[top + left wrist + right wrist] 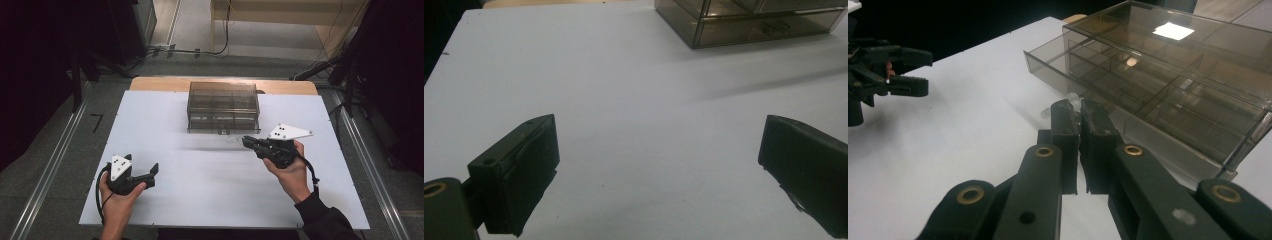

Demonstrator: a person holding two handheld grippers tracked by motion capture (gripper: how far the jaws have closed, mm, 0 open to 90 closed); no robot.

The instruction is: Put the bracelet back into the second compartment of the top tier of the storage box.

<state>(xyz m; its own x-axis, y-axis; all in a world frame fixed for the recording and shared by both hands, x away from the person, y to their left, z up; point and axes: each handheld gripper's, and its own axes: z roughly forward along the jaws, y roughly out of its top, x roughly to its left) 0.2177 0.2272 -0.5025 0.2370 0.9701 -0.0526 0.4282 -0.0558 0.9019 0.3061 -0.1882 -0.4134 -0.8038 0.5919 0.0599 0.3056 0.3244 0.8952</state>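
Observation:
A smoky clear drawer box [223, 107] stands at the back middle of the white table [165, 120]. My right gripper [246, 141] is shut, just in front of the box's right half. In the right gripper view its jaws [1079, 112] are pressed together, their tips right at the small clear handle [1046, 114] of the lowest drawer. I cannot tell whether the handle is pinched. My left gripper [142, 164] rests open near the front left of the table, far from the box [749, 20]. Its jaws [659, 165] stand wide apart over bare table.
The box [1168, 85] has several shallow compartments under a clear lid. A wooden edge [150, 82] runs behind the white sheet. Metal rails [60, 160] flank the table on the floor, and cables [195, 50] lie beyond it. My left gripper [903, 70] shows far off in the right gripper view.

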